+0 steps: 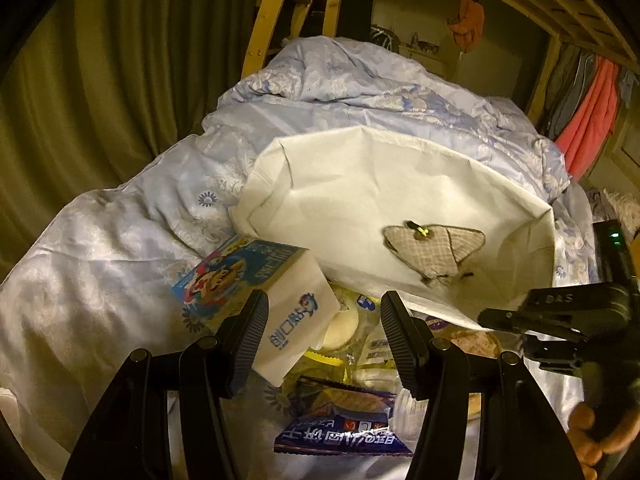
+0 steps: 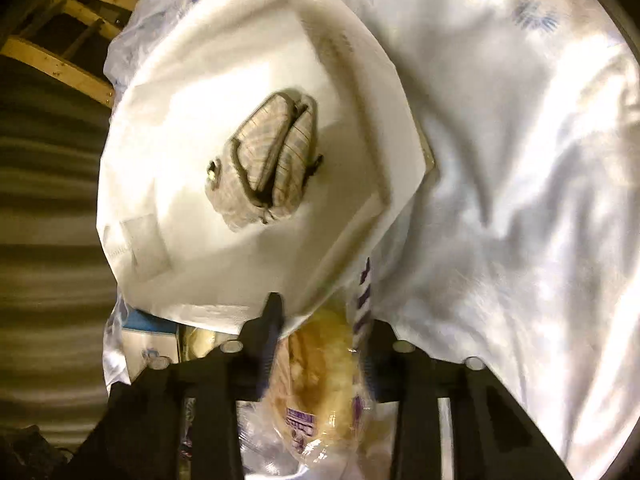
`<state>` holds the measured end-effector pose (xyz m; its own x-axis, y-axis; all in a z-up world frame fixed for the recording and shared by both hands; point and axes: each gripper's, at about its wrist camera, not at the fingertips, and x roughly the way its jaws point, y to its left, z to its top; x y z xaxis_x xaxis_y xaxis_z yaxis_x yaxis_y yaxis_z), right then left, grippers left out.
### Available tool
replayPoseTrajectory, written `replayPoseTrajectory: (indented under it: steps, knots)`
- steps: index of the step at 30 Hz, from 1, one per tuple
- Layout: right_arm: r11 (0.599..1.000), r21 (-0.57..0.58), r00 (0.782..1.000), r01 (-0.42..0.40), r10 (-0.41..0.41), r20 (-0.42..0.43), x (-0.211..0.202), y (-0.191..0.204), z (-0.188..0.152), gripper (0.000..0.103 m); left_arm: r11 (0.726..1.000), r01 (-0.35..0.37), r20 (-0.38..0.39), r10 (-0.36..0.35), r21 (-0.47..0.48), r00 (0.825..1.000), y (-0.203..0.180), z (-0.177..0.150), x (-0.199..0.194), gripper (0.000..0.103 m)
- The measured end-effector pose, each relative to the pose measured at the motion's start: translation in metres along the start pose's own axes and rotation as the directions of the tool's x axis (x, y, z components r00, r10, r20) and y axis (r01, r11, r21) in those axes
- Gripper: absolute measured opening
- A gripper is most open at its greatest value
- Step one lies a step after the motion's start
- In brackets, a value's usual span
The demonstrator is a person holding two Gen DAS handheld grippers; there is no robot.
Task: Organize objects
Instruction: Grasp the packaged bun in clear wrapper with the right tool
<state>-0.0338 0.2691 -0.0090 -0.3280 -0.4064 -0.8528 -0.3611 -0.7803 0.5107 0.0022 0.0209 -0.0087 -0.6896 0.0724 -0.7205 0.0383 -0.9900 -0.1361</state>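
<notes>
Closest to the right wrist camera, a wrapped bread roll in clear plastic with purple print sits between the two dark fingers of the right gripper, which appear clamped on its sides; the view is blurred, so how firm the hold is cannot be judged. Beyond it lies a white fabric storage bin, open at the top, resting on a pale blue floral quilt. Inside the bin is a single item, a small plaid pouch with dark trim. From the left wrist camera, the left gripper hangs with its jaws wide apart and nothing pressed between them, above a loose pile just beside the bin's near wall: a blue cartoon-printed box, a white tissue pack, a round bun in wrapping and a dark blue snack packet. The person's hand holding the right tool shows at the lower right edge. Several risks seem likely. The roll is soft and its wrapper slippery, so it could slide out or be squashed if squeezed harder. The bin's limp near wall may fold inward if the roll catches its rim. The two tools are near each other and could collide over the pile.
</notes>
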Motion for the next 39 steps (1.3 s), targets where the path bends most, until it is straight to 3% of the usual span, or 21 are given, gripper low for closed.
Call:
replayPoseTrajectory:
  steps: [5, 6, 9, 14, 17, 20, 23, 25, 26, 27, 30, 31, 32, 34, 36, 39]
  knots:
    - [1.000, -0.004, 0.999, -0.029, 0.029, 0.039, -0.028, 0.012, -0.014, 0.025, 1.000, 0.017, 0.031, -0.016, -0.019, 0.999, 0.002, 0.001, -0.006, 0.058]
    - [0.999, -0.001, 0.998, -0.036, 0.036, 0.049, -0.032, 0.030, -0.011, 0.025, 1.000, 0.020, 0.035, -0.019, -0.022, 0.999, 0.002, 0.002, -0.007, 0.058]
    - [0.995, 0.017, 0.992, -0.099, 0.097, 0.075, -0.047, 0.037, -0.024, 0.023, 0.999, 0.023, 0.045, -0.022, -0.031, 0.999, 0.003, 0.003, -0.010, 0.057]
    - [0.961, 0.019, 0.958, -0.276, 0.274, 0.088, -0.075, 0.050, -0.034, 0.008, 0.999, 0.026, 0.042, -0.025, -0.040, 0.999, 0.005, 0.003, -0.009, 0.057]
    - [0.944, 0.029, 0.941, -0.328, 0.324, 0.102, -0.083, 0.050, -0.034, 0.008, 0.999, 0.025, 0.036, -0.024, -0.047, 0.999, 0.006, 0.004, -0.009, 0.057]
    - [0.949, 0.010, 0.941, -0.315, 0.311, 0.132, -0.089, 0.051, -0.027, 0.008, 0.998, 0.025, 0.037, -0.024, -0.049, 0.999, 0.006, 0.004, -0.010, 0.057]
    - [0.972, -0.023, 0.962, -0.236, 0.237, 0.138, -0.093, 0.052, -0.021, 0.011, 0.999, 0.024, 0.038, -0.023, -0.044, 0.999, 0.005, 0.004, -0.010, 0.057]
    - [0.988, 0.016, 0.980, -0.152, 0.149, 0.130, -0.085, 0.040, -0.020, 0.038, 0.999, 0.023, 0.033, -0.021, -0.041, 0.999, 0.005, 0.005, -0.010, 0.058]
    - [0.991, 0.064, 0.986, -0.120, 0.111, 0.127, -0.076, 0.030, -0.014, 0.066, 0.999, 0.023, 0.031, -0.022, -0.039, 0.999, 0.005, 0.005, -0.009, 0.058]
    - [0.990, 0.092, 0.987, -0.110, 0.098, 0.130, -0.075, 0.018, -0.015, 0.076, 0.999, 0.024, 0.029, -0.023, -0.038, 0.999, 0.005, 0.005, -0.010, 0.058]
    - [0.975, 0.222, 0.997, -0.026, 0.011, 0.072, -0.044, -0.023, -0.004, 0.076, 0.999, 0.022, 0.028, -0.021, -0.031, 0.999, 0.004, 0.005, -0.011, 0.058]
    - [0.963, 0.267, 1.000, -0.028, 0.025, 0.014, -0.029, -0.035, -0.003, 0.076, 0.999, 0.019, 0.028, -0.019, -0.030, 0.999, 0.004, 0.006, -0.011, 0.058]
    - [0.946, 0.316, 0.995, -0.071, 0.088, -0.040, -0.012, -0.047, -0.003, 0.076, 0.999, 0.018, 0.028, -0.017, -0.029, 0.999, 0.003, 0.006, -0.011, 0.058]
    - [0.918, 0.374, 0.977, -0.134, 0.185, -0.104, 0.010, -0.056, -0.006, 0.069, 1.000, 0.016, 0.027, -0.016, -0.022, 1.000, 0.002, 0.006, -0.012, 0.058]
    - [0.930, 0.345, 0.982, -0.126, 0.167, -0.092, 0.013, -0.048, -0.008, 0.054, 1.000, 0.012, 0.028, -0.011, -0.014, 1.000, 0.000, 0.007, -0.013, 0.058]
    - [0.956, 0.268, 0.986, -0.115, 0.143, -0.085, 0.015, -0.027, -0.011, 0.049, 1.000, 0.013, 0.031, -0.013, -0.007, 0.999, -0.003, 0.008, -0.014, 0.058]
